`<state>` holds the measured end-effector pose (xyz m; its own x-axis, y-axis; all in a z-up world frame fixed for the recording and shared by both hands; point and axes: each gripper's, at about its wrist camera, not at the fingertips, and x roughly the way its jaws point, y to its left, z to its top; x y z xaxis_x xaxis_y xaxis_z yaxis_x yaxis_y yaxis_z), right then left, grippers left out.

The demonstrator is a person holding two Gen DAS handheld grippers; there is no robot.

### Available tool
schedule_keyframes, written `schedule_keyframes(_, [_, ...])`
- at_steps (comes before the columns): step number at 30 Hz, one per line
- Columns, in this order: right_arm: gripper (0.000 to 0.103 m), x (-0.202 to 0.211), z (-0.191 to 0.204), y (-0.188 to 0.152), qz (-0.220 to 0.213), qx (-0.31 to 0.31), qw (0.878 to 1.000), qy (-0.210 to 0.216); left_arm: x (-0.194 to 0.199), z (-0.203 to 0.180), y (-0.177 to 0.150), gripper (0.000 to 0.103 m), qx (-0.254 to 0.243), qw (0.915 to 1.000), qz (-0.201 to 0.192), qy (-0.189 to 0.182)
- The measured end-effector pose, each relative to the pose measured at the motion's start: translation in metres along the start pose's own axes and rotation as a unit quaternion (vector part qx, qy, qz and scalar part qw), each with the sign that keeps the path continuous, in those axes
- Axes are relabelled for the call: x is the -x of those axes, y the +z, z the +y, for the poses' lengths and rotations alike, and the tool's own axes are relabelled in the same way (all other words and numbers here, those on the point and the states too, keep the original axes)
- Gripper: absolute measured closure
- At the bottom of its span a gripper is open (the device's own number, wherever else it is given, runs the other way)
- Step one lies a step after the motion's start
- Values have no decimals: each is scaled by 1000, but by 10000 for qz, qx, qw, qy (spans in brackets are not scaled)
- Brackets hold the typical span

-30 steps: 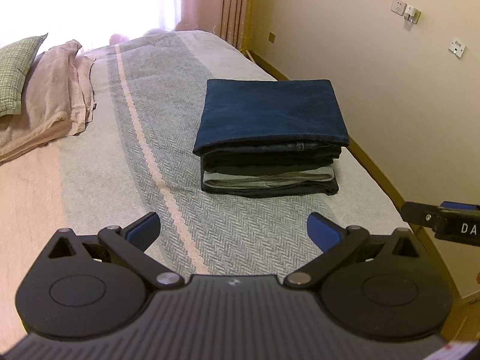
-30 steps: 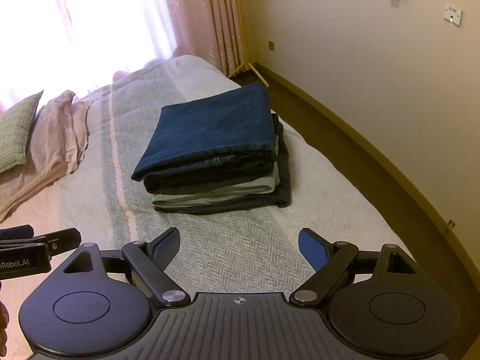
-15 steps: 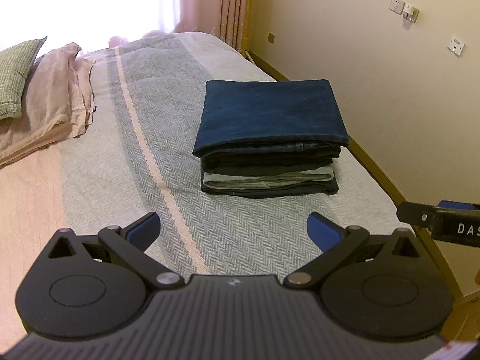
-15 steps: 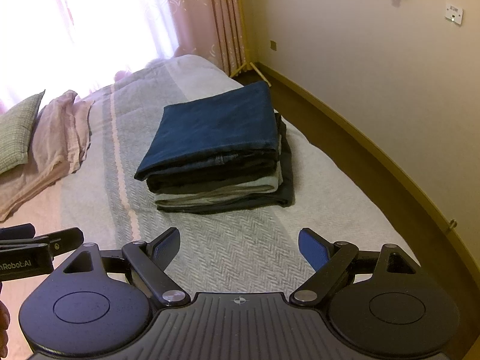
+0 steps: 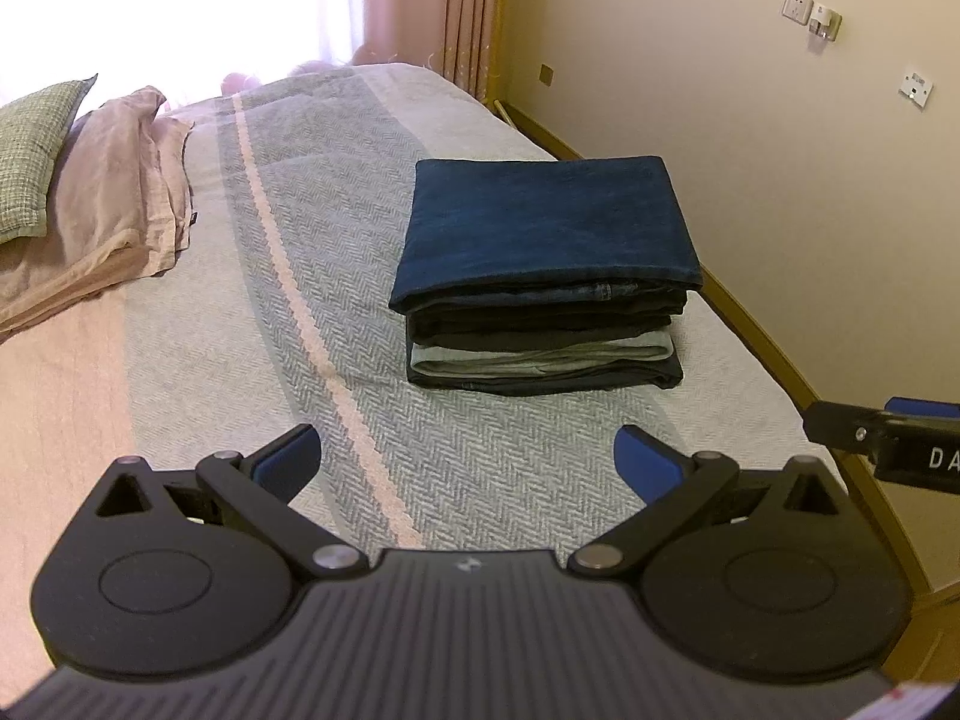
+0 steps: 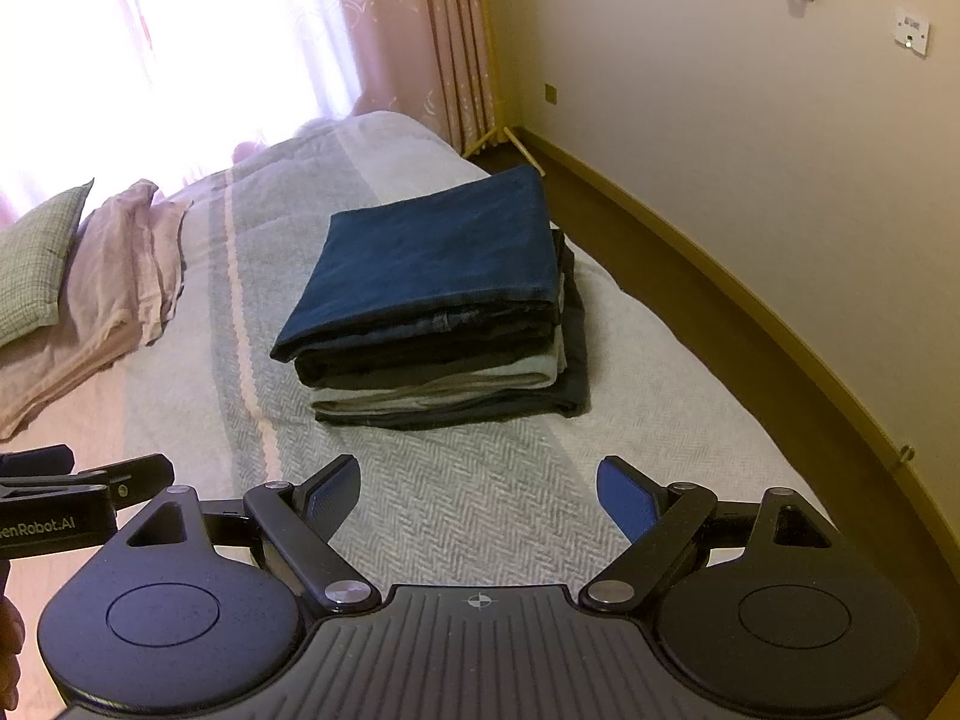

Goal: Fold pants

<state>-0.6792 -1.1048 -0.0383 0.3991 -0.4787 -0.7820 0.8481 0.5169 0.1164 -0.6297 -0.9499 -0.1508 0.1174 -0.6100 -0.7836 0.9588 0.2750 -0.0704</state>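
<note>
Folded pants (image 5: 549, 228) — stacked on bed (image 5: 252, 276)

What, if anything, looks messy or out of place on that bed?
Little stands out. The stack of folded pants sits tidy on the bedspread, though its bottom dark pair sticks out past the others on the wall side. Both grippers, left and right, are open and empty.

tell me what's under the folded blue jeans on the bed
Under the blue jeans lie more folded garments: a dark one, a pale grey-green one, and a dark one at the bottom. Only their edges show; the rest is covered.
</note>
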Motion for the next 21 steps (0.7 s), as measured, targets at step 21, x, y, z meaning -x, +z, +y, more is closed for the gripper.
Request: schedule_keyframes(21, [20,-1,-4,2,1,-1,10000,30,-1,-9,1,1,33,9999,-75,-68])
